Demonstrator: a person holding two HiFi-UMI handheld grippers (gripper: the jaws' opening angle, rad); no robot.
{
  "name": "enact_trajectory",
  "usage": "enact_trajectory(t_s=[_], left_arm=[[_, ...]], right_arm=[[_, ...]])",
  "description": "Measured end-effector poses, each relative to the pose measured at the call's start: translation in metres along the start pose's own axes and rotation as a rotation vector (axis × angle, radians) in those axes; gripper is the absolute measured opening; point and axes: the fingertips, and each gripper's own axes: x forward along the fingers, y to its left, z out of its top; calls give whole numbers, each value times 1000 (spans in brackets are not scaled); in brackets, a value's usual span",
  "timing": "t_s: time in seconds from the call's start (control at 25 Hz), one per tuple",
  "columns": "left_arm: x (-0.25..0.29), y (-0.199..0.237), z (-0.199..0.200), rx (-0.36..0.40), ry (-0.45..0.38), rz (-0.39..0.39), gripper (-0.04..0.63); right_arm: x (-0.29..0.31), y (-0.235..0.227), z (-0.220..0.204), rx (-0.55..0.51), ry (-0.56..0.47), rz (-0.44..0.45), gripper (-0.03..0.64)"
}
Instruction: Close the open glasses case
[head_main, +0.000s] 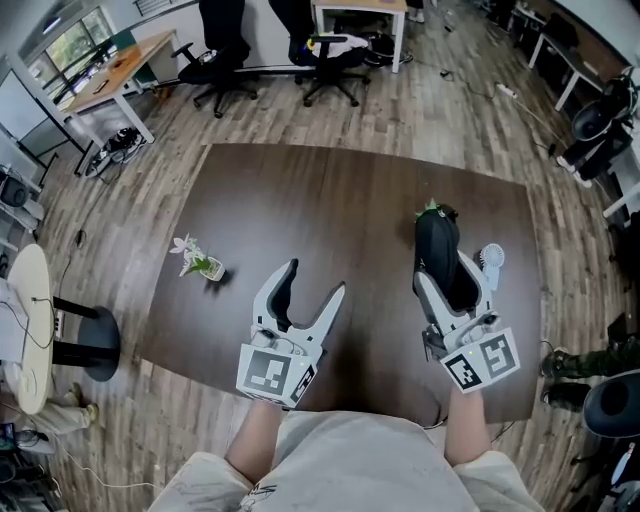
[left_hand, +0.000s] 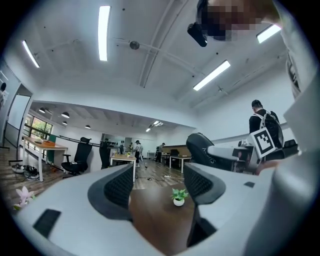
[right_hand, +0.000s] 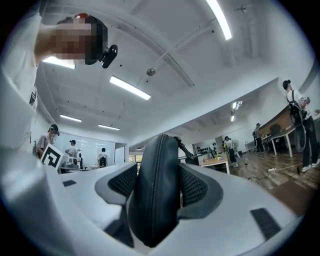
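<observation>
Left marker: on the cube of the left gripper (head_main: 316, 278) we've got a black-and-white square code (head_main: 267, 372), pattern only, no letters or digits
Right markers: same story on the cube of the right gripper (head_main: 447, 275), two coded faces (head_main: 497, 353) showing, nothing to read off them
Case print: the left gripper view gives us pale lettering on the side of the glasses case (left_hand: 202, 149), too small for us to read
Verdict: we can't read a single word, brand or number
</observation>
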Motion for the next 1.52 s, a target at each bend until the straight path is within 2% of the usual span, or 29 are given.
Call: enact_trajectory(t_s=[0.12, 0.2, 0.28, 0.4, 0.48, 0.72, 0.84, 1.0, 1.08, 1.2, 1.4, 1.52], left_arm=[[0, -7, 10, -1, -15, -31, 318], [-1, -12, 18, -17, -28, -81, 319], [-1, -26, 26, -26, -35, -197, 327], [-4, -63, 39, -19, -21, -455, 350], [-8, -80, 50, -39, -20, -578, 360], [-16, -89, 95, -215, -111, -798, 360], [-22, -102, 102, -281, -112, -910, 360], [-22, -109, 103, -301, -112, -941, 360], [-20, -113, 100, -308, -104, -962, 342], [-21, -126, 94, -280, -83, -1003, 305], [-20, -129, 88, -265, -61, -992, 291], [-16, -126, 82, -200, -46, -941, 287]], right_arm=[[-2, 10, 6, 2, -4, 30, 261], [0, 19, 10, 13, -5, 67, 261], [2, 31, 12, 47, -2, 136, 261], [1, 53, 20, 145, -9, 299, 261], [-4, 68, 27, 213, -28, 411, 259], [-16, 105, 46, 359, -73, 717, 259], [-22, 114, 46, 408, -85, 804, 258], [-25, 125, 41, 416, -70, 865, 258], [-24, 135, 32, 408, -26, 908, 258], [-23, 148, 20, 377, 39, 946, 256], [-24, 147, 14, 384, 65, 949, 256], [-18, 138, 4, 386, 92, 896, 269]])
